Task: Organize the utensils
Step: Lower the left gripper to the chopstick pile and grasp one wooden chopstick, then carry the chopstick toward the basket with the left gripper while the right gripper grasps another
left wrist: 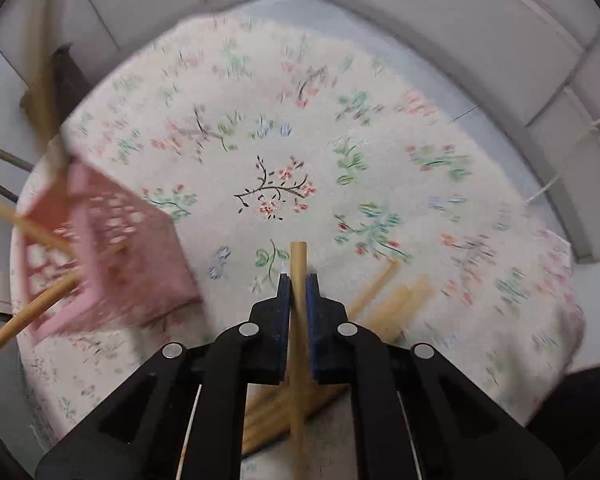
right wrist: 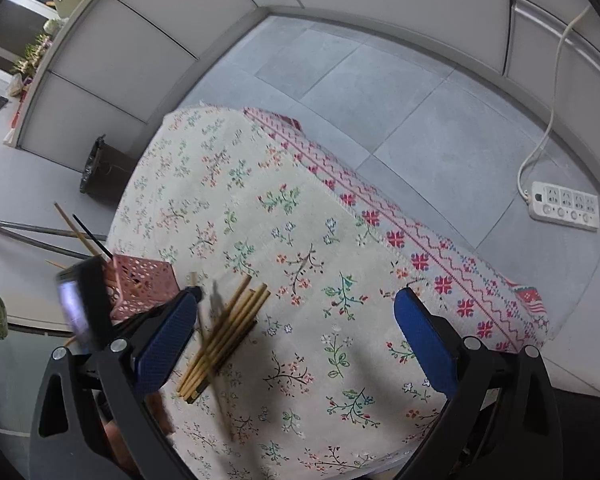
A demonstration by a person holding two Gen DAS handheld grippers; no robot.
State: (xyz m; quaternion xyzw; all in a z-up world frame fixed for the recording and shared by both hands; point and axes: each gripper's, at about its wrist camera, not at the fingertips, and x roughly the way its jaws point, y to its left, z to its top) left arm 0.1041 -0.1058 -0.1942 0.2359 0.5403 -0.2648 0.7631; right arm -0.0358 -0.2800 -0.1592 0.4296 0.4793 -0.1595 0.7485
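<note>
A single bamboo chopstick is clamped between the blue pads of the left gripper, whose jaws are closed tight on it, its tip poking out past the fingertips above the middle of the floral tablecloth. Beneath it, a loose bundle of chopsticks lies on the cloth toward the table's left edge. Just beyond them stands a pink perforated basket at that left edge (several chopsticks already stick up out of it). The right gripper hangs over the cloth, jaws spread wide, holding nothing. A white power strip lies on the grey floor.
</note>
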